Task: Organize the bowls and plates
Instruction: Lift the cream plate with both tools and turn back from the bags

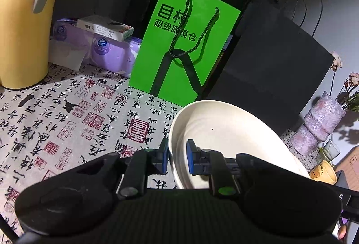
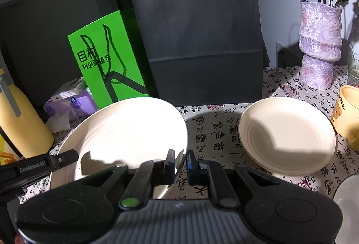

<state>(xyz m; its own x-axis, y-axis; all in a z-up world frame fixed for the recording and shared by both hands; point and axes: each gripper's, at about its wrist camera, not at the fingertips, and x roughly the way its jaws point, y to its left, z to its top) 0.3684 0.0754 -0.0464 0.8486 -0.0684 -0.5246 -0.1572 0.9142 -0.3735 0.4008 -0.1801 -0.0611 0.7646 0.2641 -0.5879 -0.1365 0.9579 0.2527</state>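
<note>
Both hand-held grippers pinch the large cream ceramic plate [image 2: 125,131] at its rim, left [image 1: 177,156] and right [image 2: 180,162], tilted above the calligraphy-print counter [image 1: 67,122]. A smaller cream bowl [image 2: 287,136] sits nearby.

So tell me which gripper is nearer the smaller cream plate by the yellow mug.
Right. The right gripper pinches the near rim of the large plate, beside the smaller cream plate. The left gripper holds the large plate's far side.
</note>
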